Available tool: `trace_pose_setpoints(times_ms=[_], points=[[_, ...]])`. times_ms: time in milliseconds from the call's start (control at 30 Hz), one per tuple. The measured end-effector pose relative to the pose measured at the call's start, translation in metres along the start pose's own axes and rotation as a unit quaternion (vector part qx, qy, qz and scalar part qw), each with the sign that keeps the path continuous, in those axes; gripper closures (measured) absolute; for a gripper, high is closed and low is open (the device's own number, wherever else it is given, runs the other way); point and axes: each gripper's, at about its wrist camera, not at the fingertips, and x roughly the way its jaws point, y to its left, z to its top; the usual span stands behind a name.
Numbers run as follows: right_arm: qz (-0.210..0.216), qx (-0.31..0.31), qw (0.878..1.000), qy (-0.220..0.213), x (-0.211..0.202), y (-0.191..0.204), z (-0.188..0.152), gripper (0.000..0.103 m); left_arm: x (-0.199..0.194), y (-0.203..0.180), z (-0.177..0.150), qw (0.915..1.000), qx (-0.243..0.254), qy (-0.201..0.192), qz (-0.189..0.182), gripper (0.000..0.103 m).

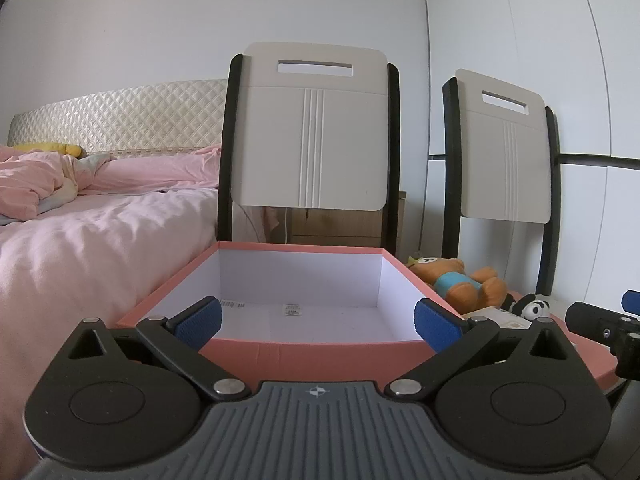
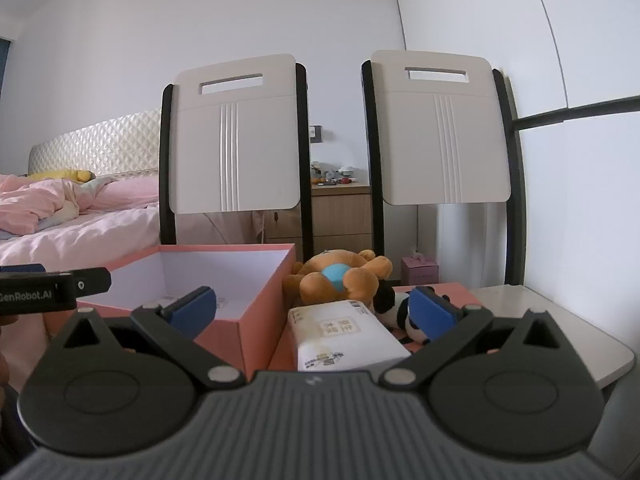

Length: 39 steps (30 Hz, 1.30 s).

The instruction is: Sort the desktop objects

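Observation:
An open pink box with a white, empty inside stands on the table; it also shows in the right wrist view. My left gripper is open and empty, level with the box's near rim. To the box's right lie an orange plush bear with a blue shirt, a small panda toy and a white tissue pack. My right gripper is open and empty, with the tissue pack between and just beyond its fingers. The bear and panda also show in the left wrist view.
Two white chair backs stand behind the table. A bed with pink bedding is at the left. A wooden nightstand and a small pink box sit behind. The pale table edge is at the right.

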Motion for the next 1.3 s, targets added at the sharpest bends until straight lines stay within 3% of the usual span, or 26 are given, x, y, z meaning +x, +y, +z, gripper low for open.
trace_pose_setpoints(times_ms=[600, 933, 1100, 1300], points=[[0.008, 0.009, 1.000, -0.009, -0.006, 0.001, 0.002, 0.000, 0.002, 0.000, -0.002, 0.9998, 0.003, -0.007, 0.020, 0.000], [0.017, 0.016, 1.000, -0.011, -0.021, -0.008, 0.004, 0.000, -0.005, -0.013, -0.006, 0.9989, 0.004, -0.033, 0.035, 0.000], [0.019, 0.024, 0.999, -0.021, -0.034, -0.017, 0.005, 0.000, -0.009, -0.029, -0.017, 0.9988, 0.020, -0.043, 0.015, 0.000], [0.024, 0.028, 0.999, -0.027, -0.049, -0.028, 0.006, 0.000, -0.009, -0.051, -0.038, 0.9990, 0.035, -0.027, -0.004, 0.000]])
